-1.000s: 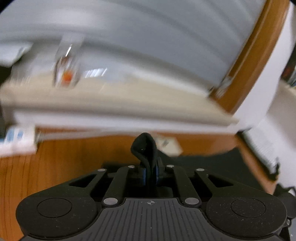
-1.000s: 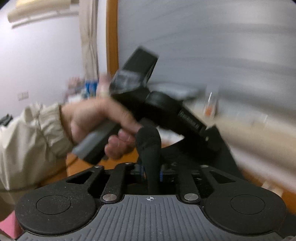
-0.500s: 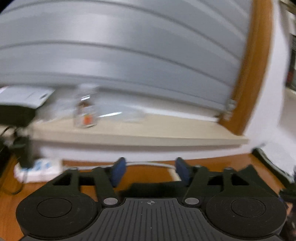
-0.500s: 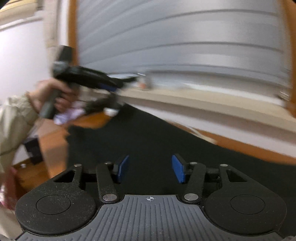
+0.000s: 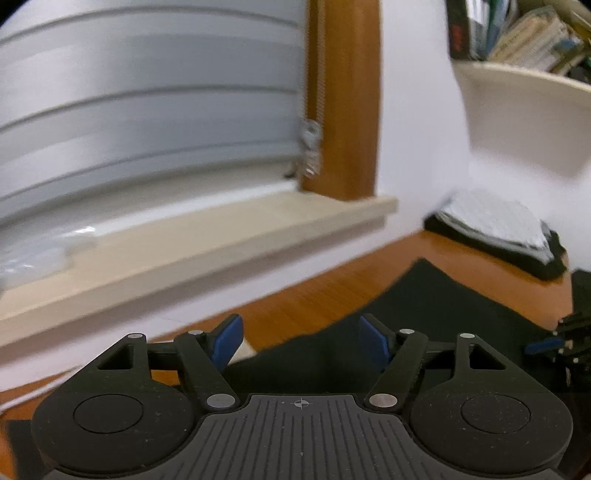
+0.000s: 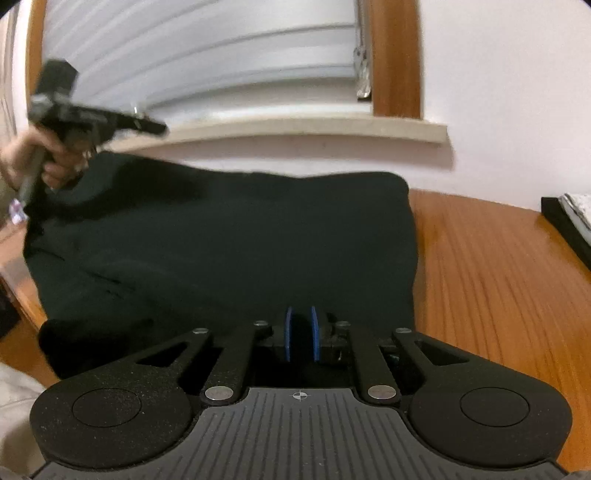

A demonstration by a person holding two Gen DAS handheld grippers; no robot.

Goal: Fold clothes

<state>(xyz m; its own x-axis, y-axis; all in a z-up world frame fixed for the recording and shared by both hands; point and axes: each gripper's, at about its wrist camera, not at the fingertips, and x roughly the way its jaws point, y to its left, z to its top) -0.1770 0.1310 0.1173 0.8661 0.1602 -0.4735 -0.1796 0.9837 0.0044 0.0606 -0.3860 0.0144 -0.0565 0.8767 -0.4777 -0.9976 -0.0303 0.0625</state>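
Black soft fabric garment [image 6: 229, 240] lies spread over the orange-brown wooden bench [image 6: 491, 266], covering its left and middle part in the right wrist view, right edge ending short of the bare wood. Right gripper [image 6: 300, 334] sits at the garment's near edge, blue pads almost pressed together and closing; dark cloth seems to lie between them, but black on black makes a real pinch hard to confirm. Left gripper [image 5: 301, 341] is spread and opening, nothing between its pads, hovering over the garment's far-left part near the wall; in the right wrist view a hand [image 6: 33, 158] holds it above the cloth. Risks, as judgement: right pinch may catch only a thin edge or one layer and slip when lifted, leaving a skewed fold; with the left side released, the cloth could drag or bunch if only one corner is pulled; blur suggests fast motion, so overshoot is possible. Around: beige window sill [image 5: 207, 236] and grey slatted shutter [image 5: 147, 122] behind, wooden window frame post [image 5: 343, 96], a white-on-black folded stack [image 5: 498, 232] at far right of the bench, bookshelf with books [image 5: 532, 33] above. The stack limits room on the right.
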